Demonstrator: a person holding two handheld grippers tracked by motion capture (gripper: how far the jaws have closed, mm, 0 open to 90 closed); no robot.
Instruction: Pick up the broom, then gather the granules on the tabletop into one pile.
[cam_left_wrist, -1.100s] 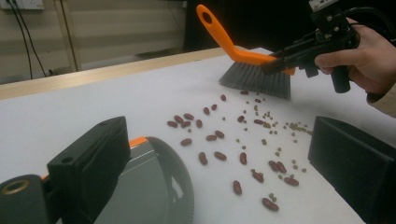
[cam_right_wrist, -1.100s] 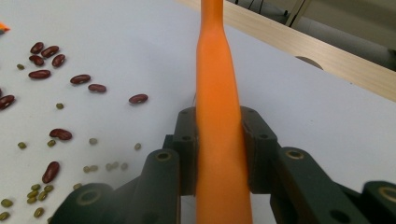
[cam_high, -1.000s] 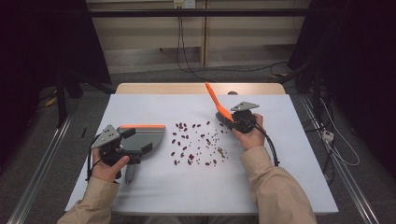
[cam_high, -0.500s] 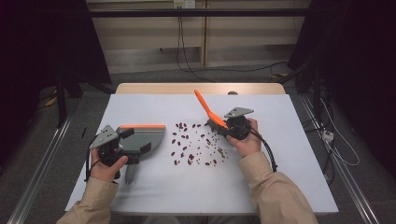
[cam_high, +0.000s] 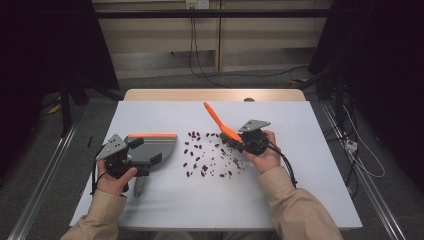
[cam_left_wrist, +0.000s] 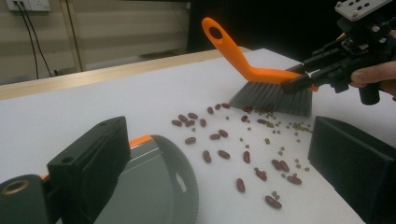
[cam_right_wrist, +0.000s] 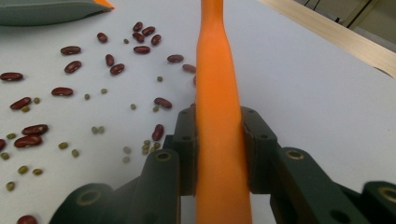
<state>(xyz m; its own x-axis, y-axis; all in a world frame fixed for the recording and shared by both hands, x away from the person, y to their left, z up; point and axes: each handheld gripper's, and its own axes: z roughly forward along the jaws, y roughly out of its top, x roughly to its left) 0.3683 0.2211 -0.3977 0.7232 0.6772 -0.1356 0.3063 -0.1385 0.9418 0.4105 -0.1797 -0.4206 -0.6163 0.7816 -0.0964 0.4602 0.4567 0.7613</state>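
Red kidney beans and small green beans lie scattered mid-table. My right gripper is shut on the handle of an orange brush. In the right gripper view its jaws clamp the handle, with beans to the left. The grey bristles touch the right edge of the scatter. A grey dustpan with an orange strip lies left of the beans. My left gripper stands over it, jaws wide. Its left jaw overlaps the dustpan, and bare table separates the pan from the right jaw.
The white table has a wooden strip along its far edge. Bare surface lies in front of the beans and at the far right. Cables run over the floor behind, and metal rails flank the table.
My right gripper has carried the brush left and toward the person, bringing the bristles to the right edge of the beans. The left gripper and dustpan have stayed put.
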